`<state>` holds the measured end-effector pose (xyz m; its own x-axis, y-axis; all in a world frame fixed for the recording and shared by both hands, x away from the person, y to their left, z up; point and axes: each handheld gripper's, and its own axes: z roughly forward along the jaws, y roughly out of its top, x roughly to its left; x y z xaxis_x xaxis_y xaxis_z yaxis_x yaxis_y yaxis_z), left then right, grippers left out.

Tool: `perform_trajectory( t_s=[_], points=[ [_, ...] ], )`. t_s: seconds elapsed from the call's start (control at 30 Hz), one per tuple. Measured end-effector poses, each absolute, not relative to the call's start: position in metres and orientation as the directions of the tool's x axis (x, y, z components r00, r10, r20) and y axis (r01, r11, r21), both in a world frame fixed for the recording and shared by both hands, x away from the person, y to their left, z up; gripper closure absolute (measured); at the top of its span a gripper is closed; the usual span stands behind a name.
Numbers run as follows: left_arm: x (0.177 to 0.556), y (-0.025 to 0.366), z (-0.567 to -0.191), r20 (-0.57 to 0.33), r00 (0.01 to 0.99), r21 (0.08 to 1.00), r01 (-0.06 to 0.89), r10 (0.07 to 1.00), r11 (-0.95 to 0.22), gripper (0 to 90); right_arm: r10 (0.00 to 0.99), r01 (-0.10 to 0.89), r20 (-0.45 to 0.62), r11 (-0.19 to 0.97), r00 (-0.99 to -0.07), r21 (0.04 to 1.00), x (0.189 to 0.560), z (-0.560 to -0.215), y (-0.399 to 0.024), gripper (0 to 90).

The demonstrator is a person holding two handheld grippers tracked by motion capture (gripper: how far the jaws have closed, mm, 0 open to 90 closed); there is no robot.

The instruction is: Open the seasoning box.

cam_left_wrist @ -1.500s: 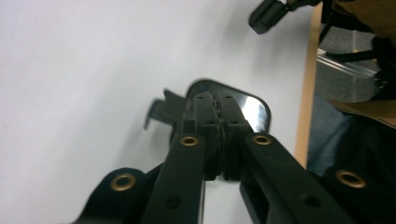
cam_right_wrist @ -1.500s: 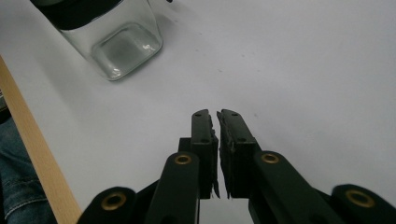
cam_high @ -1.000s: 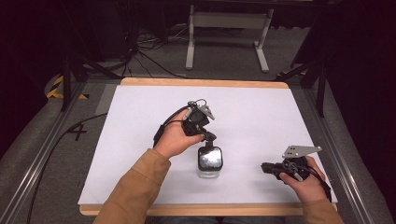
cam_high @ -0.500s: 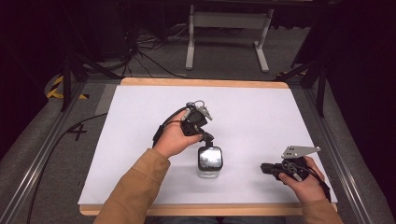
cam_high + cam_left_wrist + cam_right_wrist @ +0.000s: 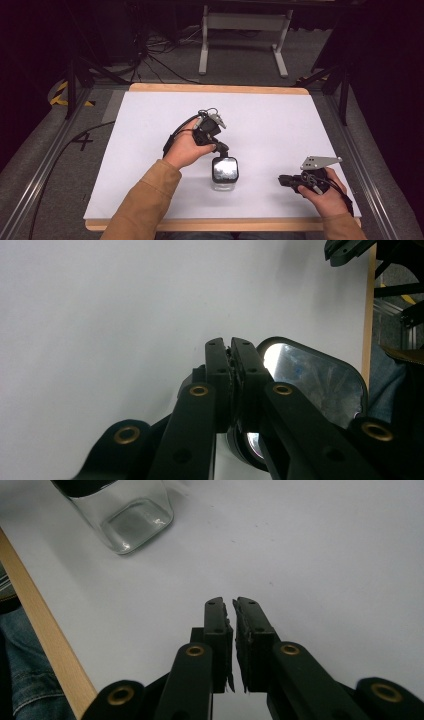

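Note:
A square clear glass jar (image 5: 225,186) with a black-rimmed, mirror-topped lid (image 5: 225,169) stands upright in the middle front of the white table (image 5: 280,125). My left gripper (image 5: 222,149) points down at the lid's far edge. In the left gripper view its jaws (image 5: 230,346) are pressed together with no gap, right beside the shiny lid (image 5: 310,375); I cannot tell if they touch it. My right gripper (image 5: 283,180) rests low at the front right, pointing left toward the jar. Its jaws (image 5: 230,602) are shut with nothing in them, and the jar (image 5: 125,515) stands ahead to the left.
The table's wooden front edge (image 5: 225,225) runs close under both forearms. A metal stand (image 5: 245,30) and cables (image 5: 150,55) lie on the floor beyond the far edge. Bare white surface spreads around the jar.

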<state>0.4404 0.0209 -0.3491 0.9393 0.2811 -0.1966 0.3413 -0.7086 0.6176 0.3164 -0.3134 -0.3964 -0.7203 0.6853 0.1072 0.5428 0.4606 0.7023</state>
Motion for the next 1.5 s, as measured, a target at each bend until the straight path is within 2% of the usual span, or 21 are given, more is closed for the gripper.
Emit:
perform_trajectory(
  t_s=[0.2, 0.23, 0.77, 0.9, 1.5],
  points=[
    [0.441, 0.020, -0.349, -0.206, 0.931, 0.621, 0.362, 0.301, -0.695, 87.8, 0.682, 0.538, 0.105, 0.463, -0.724, 0.704, 0.316, -0.396, -0.312, 84.2],
    [0.442, 0.021, -0.349, -0.207, 0.931, 0.617, 0.363, 0.301, -0.698, 90.0, 0.683, 0.538, 0.105, 0.462, -0.723, 0.705, 0.316, -0.396, -0.312, 84.3],
    [0.442, 0.019, -0.349, -0.213, 0.924, 0.606, 0.381, 0.319, -0.698, 90.0, 0.677, 0.528, 0.100, 0.465, -0.730, 0.711, 0.316, -0.396, -0.307, 84.8],
    [0.443, 0.019, -0.349, -0.220, 0.922, 0.606, 0.384, 0.318, -0.696, 90.0, 0.648, 0.483, 0.072, 0.485, -0.758, 0.729, 0.314, -0.393, -0.296, 89.4],
    [0.444, 0.020, -0.351, -0.242, 0.912, 0.611, 0.408, 0.331, -0.678, 90.0, 0.482, 0.299, 0.034, 0.487, -0.875, 0.821, 0.307, -0.385, -0.224, 90.0]
  ],
)
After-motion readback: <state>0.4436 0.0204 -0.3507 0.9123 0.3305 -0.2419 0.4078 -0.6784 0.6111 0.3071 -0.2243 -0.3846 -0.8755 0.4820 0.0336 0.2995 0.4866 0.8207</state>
